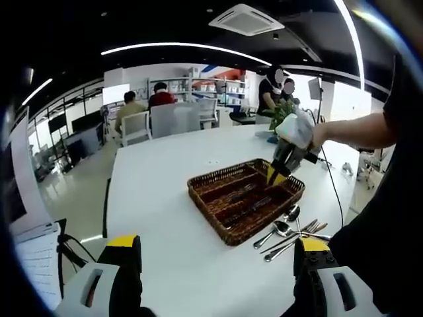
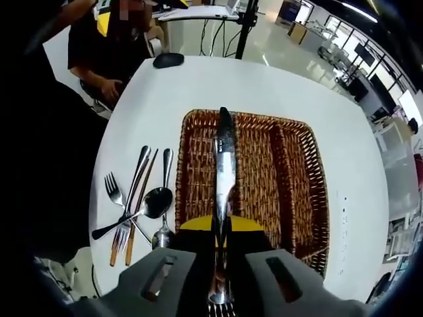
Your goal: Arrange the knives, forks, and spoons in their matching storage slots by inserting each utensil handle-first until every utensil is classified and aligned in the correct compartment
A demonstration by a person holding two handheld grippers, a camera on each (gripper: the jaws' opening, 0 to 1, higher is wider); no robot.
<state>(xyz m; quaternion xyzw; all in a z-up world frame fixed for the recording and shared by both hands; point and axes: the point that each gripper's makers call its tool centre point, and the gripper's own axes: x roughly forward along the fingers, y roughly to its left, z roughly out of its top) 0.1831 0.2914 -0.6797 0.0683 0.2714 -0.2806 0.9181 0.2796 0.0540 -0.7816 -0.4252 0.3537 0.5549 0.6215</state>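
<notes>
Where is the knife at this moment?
In the right gripper view, the knife is clamped in the right hand-held gripper, above the wicker basket.

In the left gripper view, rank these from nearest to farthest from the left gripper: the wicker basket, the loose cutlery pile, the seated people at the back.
1. Loose cutlery pile: on the table just ahead of the left gripper, to the right.
2. Wicker basket: mid-table, beyond the pile.
3. Seated people: far back, past the table's end.
</notes>
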